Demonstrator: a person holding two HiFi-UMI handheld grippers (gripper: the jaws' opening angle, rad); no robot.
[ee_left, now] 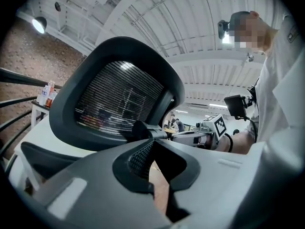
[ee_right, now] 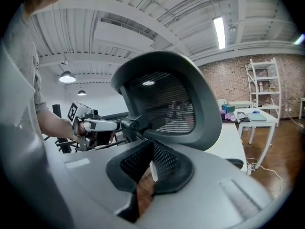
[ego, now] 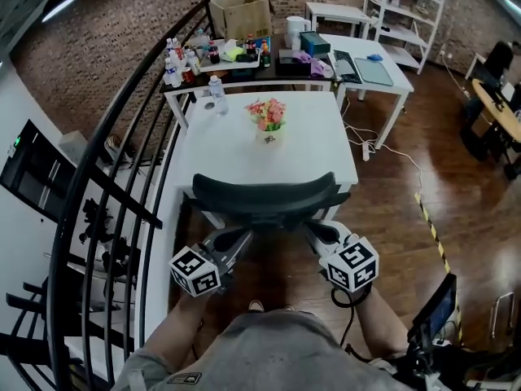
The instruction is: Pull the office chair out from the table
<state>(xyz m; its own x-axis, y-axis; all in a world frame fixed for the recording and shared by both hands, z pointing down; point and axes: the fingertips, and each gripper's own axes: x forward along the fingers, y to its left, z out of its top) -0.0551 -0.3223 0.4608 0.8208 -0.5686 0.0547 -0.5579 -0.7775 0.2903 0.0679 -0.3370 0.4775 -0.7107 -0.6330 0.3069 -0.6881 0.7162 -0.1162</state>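
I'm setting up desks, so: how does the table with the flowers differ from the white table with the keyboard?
The flower table carries flowers and a bottle, with the office chair at its edge. The keyboard table carries a keyboard and shows no chair. Both are white.

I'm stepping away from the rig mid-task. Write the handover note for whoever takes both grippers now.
Left gripper: shut, nothing between its jaws, at the left side of the office chair, by its backrest.
Right gripper: shut, empty, at the backrest's right side.
Chair: backrest stands at the near edge of the white table.
Done: both grippers are at the chair; contact can't be confirmed.
Left: probably get hold, then pull the chair out from the table.
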